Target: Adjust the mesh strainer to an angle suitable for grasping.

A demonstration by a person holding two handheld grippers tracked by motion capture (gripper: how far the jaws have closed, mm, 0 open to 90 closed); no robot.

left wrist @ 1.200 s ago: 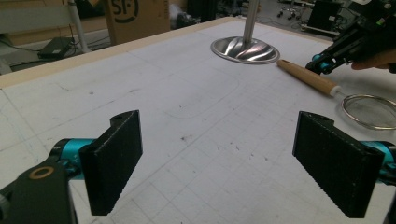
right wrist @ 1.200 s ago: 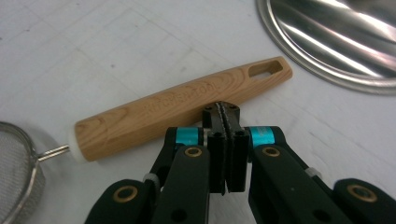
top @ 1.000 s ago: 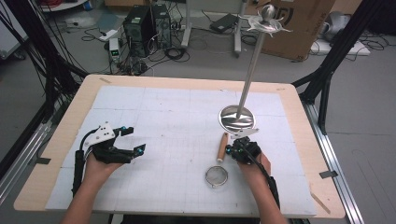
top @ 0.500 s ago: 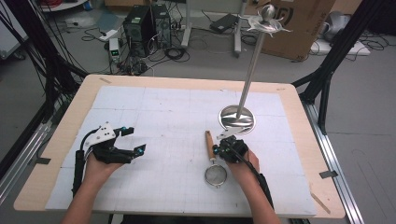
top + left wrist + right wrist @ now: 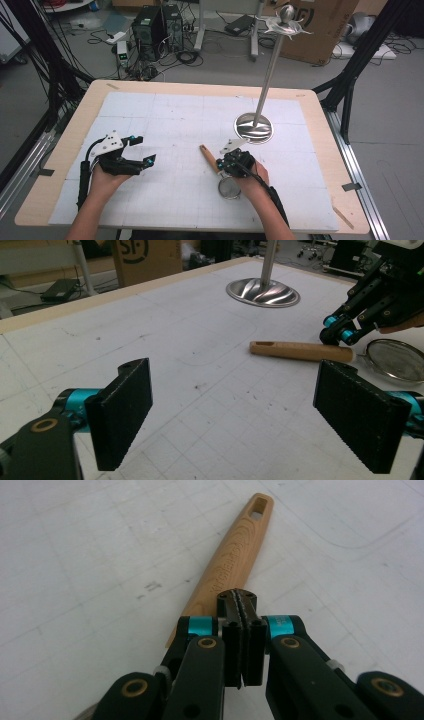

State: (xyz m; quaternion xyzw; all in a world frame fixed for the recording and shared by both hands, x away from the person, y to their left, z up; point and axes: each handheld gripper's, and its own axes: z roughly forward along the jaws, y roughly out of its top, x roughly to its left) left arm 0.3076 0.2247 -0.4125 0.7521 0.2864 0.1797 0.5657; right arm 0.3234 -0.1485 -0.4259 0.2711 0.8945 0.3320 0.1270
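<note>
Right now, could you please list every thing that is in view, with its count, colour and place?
strainer: one, metal mesh bowl with a light wooden handle, lying on the mat in front of the right hand
stand: one, silver, round base on the mat's far right part, with a tall pole rising from it
mat: one, white with a grid, covering the table
table: one, light wood rim
cardboard box: one, brown, on the floor beyond the table
computer towers: two, black, on the floor beyond the table
left claw: one, black, jaws wide apart, nothing between them
right claw: one, black, jaws closed, over the strainer's handle
</note>
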